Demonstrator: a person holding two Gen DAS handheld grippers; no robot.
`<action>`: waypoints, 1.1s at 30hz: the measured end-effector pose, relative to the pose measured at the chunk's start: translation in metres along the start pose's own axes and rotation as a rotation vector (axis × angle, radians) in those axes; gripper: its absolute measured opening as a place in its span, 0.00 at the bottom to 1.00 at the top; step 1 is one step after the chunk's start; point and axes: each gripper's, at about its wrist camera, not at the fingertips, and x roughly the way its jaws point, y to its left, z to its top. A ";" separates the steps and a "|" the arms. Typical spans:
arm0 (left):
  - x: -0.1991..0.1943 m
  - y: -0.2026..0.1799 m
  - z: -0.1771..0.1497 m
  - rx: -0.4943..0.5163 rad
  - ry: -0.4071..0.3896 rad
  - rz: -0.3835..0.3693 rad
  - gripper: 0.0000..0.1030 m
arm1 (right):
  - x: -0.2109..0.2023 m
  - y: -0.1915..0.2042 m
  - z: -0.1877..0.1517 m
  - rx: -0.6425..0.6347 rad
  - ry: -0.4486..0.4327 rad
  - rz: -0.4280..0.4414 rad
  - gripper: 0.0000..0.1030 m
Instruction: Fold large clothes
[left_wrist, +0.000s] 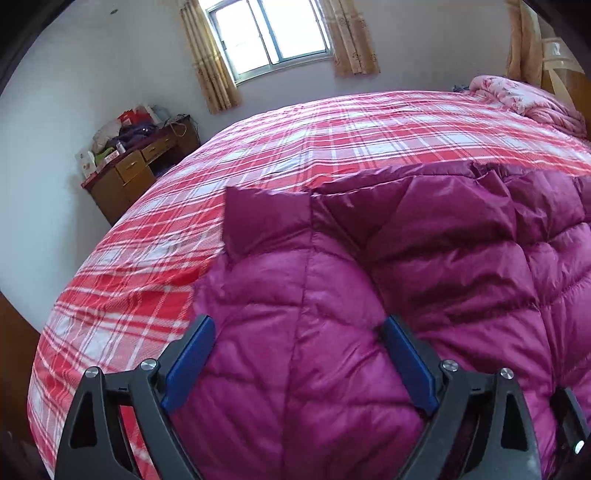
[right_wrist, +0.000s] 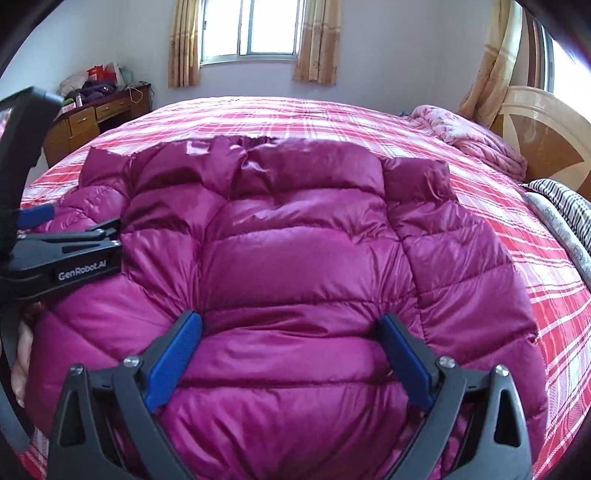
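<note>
Jacket (right_wrist: 295, 258): lies flat on bed (left_wrist: 295, 140), spread for folding.
Left gripper (left_wrist: 297, 365): fingers apart, over jacket's left side, nothing clamped.
Right gripper (right_wrist: 290, 365): fingers apart over jacket's middle, empty, likely poised to grasp.

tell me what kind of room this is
A home bedroom, most likely: a large bed with a plaid cover fills the view, a curtained window is behind it, and a cluttered wooden desk stands by the wall.

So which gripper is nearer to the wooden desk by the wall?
Left. The left gripper is over the jacket side facing the desk; the right gripper is over its middle, farther away.
</note>
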 end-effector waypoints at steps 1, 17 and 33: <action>-0.010 0.008 -0.004 -0.006 -0.019 0.005 0.90 | -0.006 0.000 -0.002 0.008 -0.015 0.007 0.94; -0.029 0.096 -0.088 -0.289 0.073 -0.216 0.90 | -0.016 0.007 -0.042 -0.011 -0.061 -0.034 0.96; -0.053 0.080 -0.077 -0.166 0.006 -0.353 0.11 | -0.015 0.009 -0.043 -0.026 -0.030 -0.010 0.94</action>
